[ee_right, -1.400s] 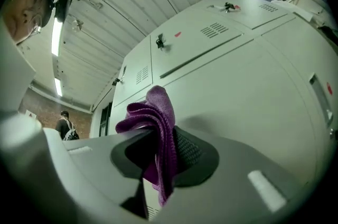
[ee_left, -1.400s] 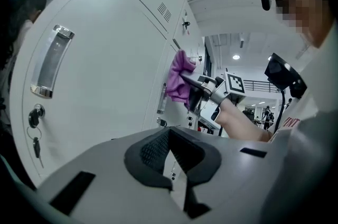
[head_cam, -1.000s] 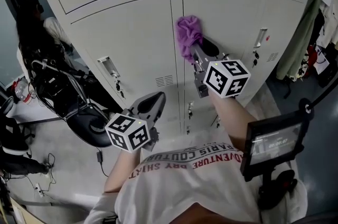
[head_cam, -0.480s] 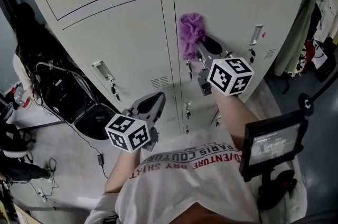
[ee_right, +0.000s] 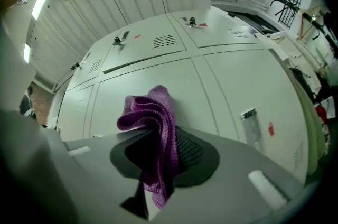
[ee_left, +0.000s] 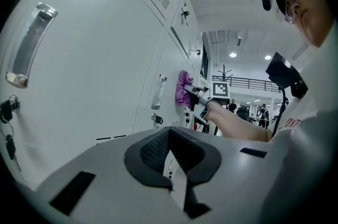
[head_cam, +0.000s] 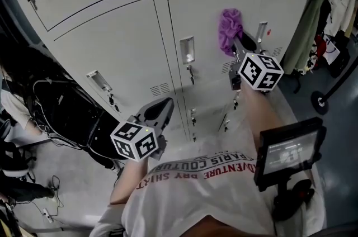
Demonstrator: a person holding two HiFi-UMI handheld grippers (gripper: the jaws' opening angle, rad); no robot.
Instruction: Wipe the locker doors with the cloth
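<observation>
The right gripper (head_cam: 237,42) is raised in front of the person and clamped on the purple cloth (head_cam: 229,29). In the right gripper view the cloth (ee_right: 156,128) runs between the two dark pads (ee_right: 190,151), bunches up past their tips and hangs below them as a loose end. The bunched part ahead of the gripper lies against a pale grey locker door (head_cam: 204,12), near the door's right edge. Just right of the gripper, beyond the seam, sits the neighbouring door's recessed handle (ee_right: 248,115) with a small red mark (ee_right: 271,129) beside it. To the gripper's left on the same door is another recessed handle (head_cam: 187,50), with a key (head_cam: 191,71) hanging under it.

The left gripper (head_cam: 163,107) is held low, well below and left of the right one and apart from the lockers. Its jaws are drawn together at the tips with nothing between them (ee_left: 170,136). In its own view the cloth shows far ahead against the door (ee_left: 184,88). Behind the right gripper, a small screen on a stand (head_cam: 288,151) is by the person's side.
</observation>
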